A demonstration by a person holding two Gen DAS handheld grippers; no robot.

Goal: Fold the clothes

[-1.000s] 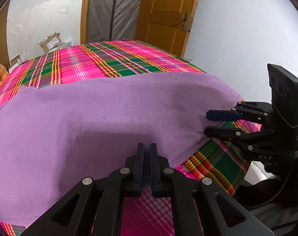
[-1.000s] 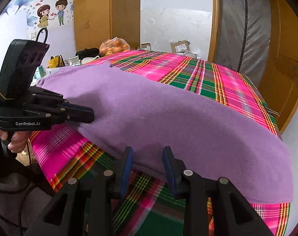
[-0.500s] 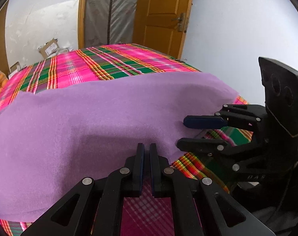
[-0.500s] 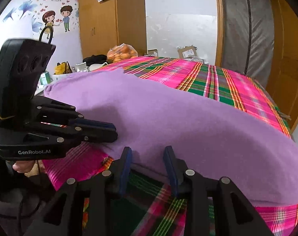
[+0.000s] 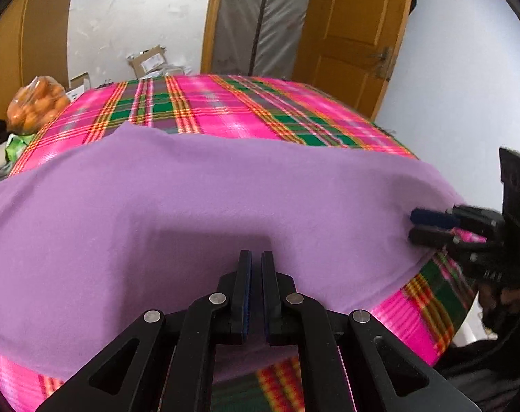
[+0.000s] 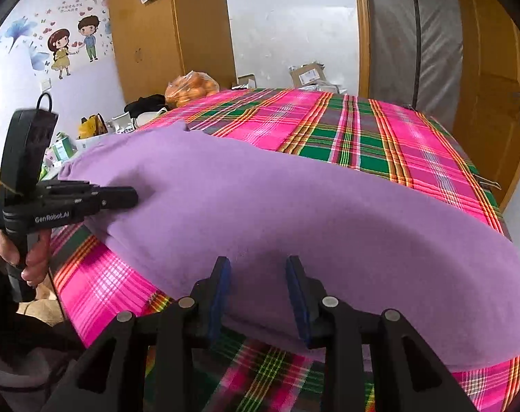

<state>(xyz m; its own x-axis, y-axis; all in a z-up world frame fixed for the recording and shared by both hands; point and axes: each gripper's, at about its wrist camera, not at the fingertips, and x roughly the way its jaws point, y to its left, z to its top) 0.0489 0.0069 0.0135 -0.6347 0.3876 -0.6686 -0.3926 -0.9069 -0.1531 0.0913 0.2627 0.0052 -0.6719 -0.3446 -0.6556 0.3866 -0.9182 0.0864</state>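
- Early days on the fold here: the purple garment [image 5: 225,189] is lying spread flat across the near half of the plaid-covered bench [image 5: 225,103], one layer as far as I can judge, no crease made yet.
- The left tool [image 5: 256,257] is sitting with its jaws pressed nearly together over the garment's near-left part; the right wrist view shows its tip at the fabric's edge, where the cloth is puckering a little, but I cannot tell whether any fabric is actually nipped.
- The right tool [image 6: 258,264] is standing about half open, fingers straddling the near hem towards the right end, pads not pressing on anything.
- So this is looking like the grasping step: one side possibly taken, the other lining up.
- The next move, I'd say, is calling for the right jaws to close on the hem, then both hands lifting together and carrying that near edge over to the far edge.
- Edges: the near hem is running close to the bench's front edge, and the garment's right end is reaching almost to the bench's right corner.
- Room: the far half of the plaid is lying bare, plenty of landing space; the bag of oranges [image 5: 36,103] is waiting off the far-left corner, well apart.
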